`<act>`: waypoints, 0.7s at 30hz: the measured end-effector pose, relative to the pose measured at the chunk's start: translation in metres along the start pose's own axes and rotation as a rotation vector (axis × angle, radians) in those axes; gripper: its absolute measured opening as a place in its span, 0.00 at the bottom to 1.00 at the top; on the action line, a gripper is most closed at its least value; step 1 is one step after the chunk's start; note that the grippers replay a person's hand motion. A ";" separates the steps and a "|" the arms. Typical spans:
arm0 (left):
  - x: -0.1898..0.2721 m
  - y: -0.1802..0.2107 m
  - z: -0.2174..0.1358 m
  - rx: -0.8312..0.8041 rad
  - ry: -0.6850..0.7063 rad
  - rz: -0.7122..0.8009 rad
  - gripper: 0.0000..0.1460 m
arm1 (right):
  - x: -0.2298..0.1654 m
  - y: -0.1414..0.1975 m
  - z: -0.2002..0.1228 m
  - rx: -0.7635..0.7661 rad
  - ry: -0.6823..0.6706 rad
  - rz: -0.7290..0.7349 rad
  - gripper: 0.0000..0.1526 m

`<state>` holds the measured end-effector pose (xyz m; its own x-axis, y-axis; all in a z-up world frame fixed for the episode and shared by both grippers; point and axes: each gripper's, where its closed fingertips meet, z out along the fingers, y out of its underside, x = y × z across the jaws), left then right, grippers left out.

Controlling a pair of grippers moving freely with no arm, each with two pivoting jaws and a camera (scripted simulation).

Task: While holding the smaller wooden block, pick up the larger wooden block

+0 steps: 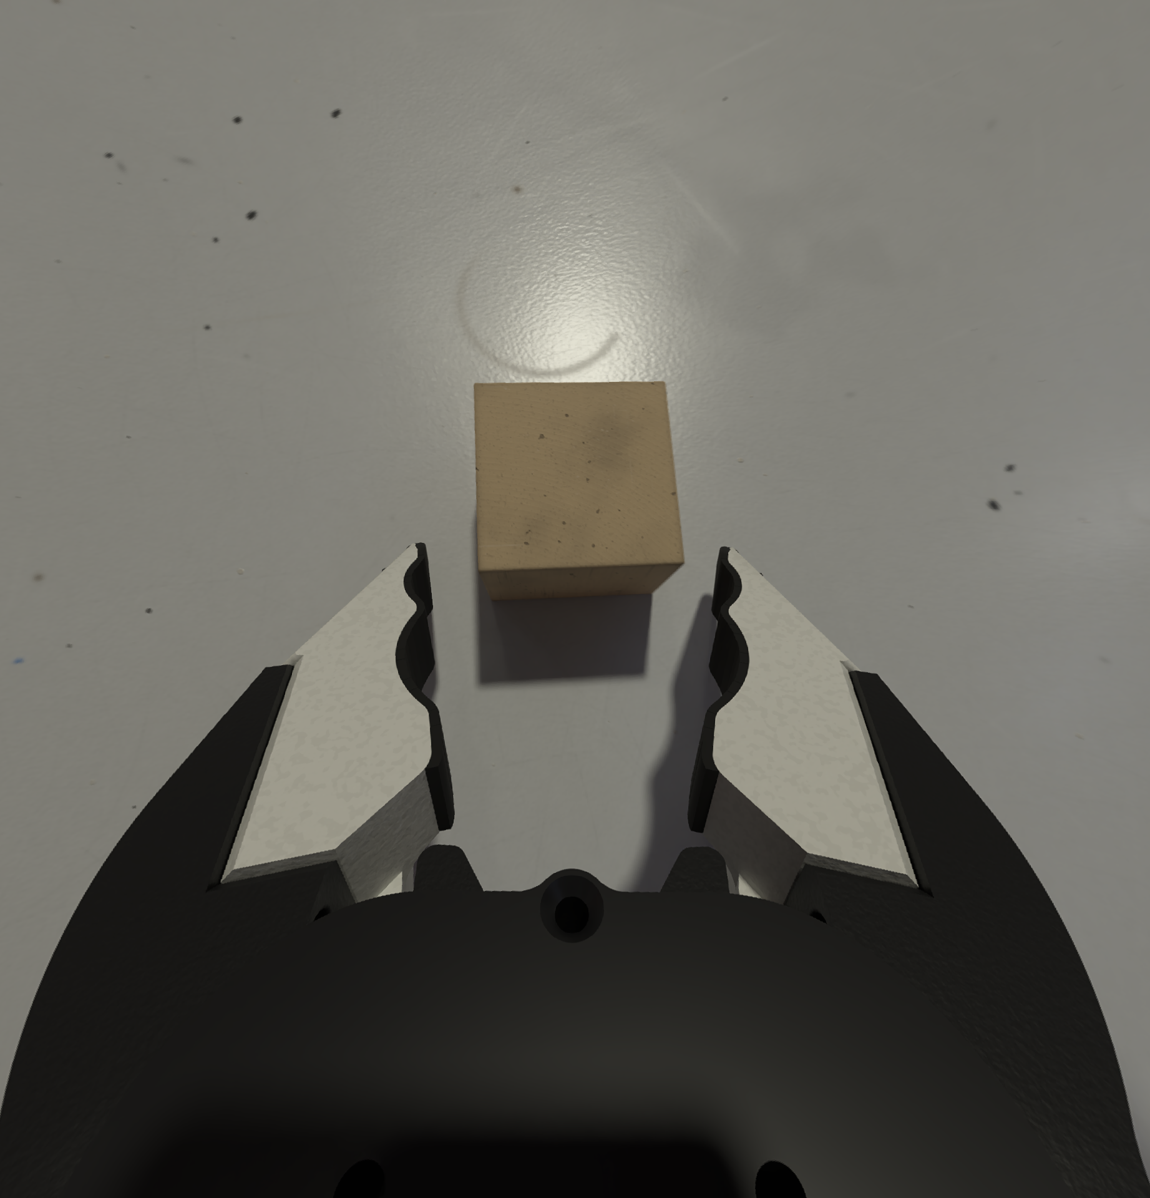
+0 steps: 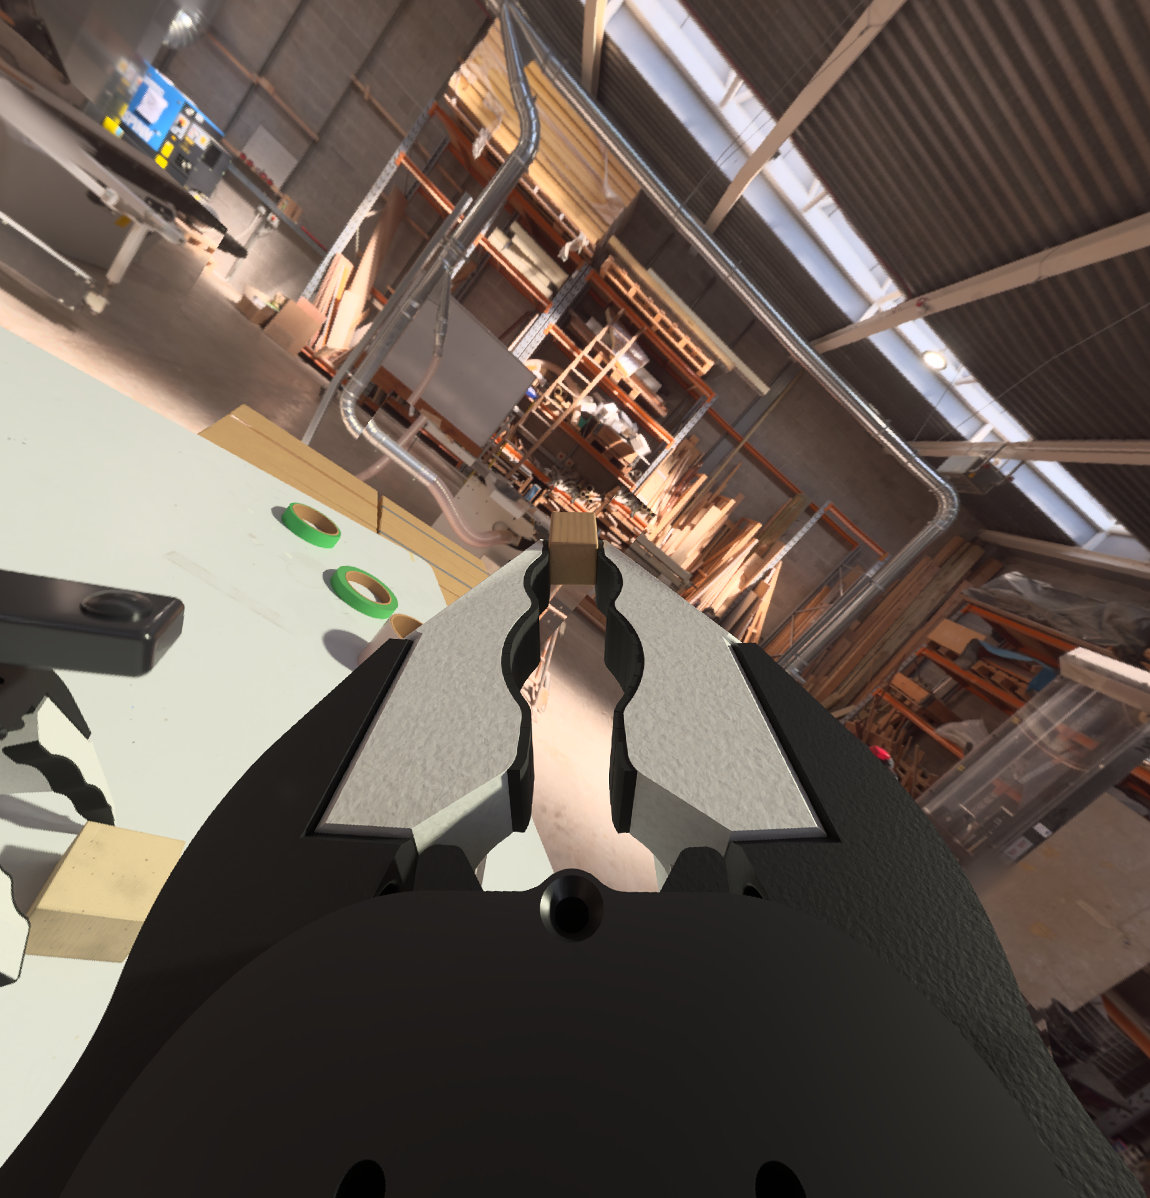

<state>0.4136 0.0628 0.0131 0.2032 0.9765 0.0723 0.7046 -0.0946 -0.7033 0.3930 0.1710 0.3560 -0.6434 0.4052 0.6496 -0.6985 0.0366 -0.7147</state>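
Observation:
The larger wooden block [image 1: 575,483] rests on the white table [image 1: 235,389], just ahead of my left gripper [image 1: 573,559]. That gripper is open, its fingertips on either side of the block's near edge and not touching it. In the right wrist view the same block [image 2: 102,888] lies at the lower left with the left gripper's fingers [image 2: 53,765] around it. My right gripper [image 2: 572,551] is shut on the smaller wooden block [image 2: 573,550], held at the fingertips, raised and tilted above the table.
Two green tape rolls [image 2: 311,524] [image 2: 363,591] and a brown cardboard roll [image 2: 400,627] lie on the table [image 2: 105,467] near its far edge. Stacked wooden boards [image 2: 313,460] sit beyond that edge. A workshop with racks fills the background.

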 end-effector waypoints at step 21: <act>-0.003 -0.013 0.016 -0.002 -0.054 0.052 0.42 | 0.016 -0.004 -0.014 0.040 0.037 0.042 0.08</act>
<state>0.3935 0.0639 0.0108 0.2022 0.9793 -0.0027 0.6956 -0.1456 -0.7036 0.3900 0.1905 0.3652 -0.6608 0.4390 0.6088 -0.6837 -0.0175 -0.7296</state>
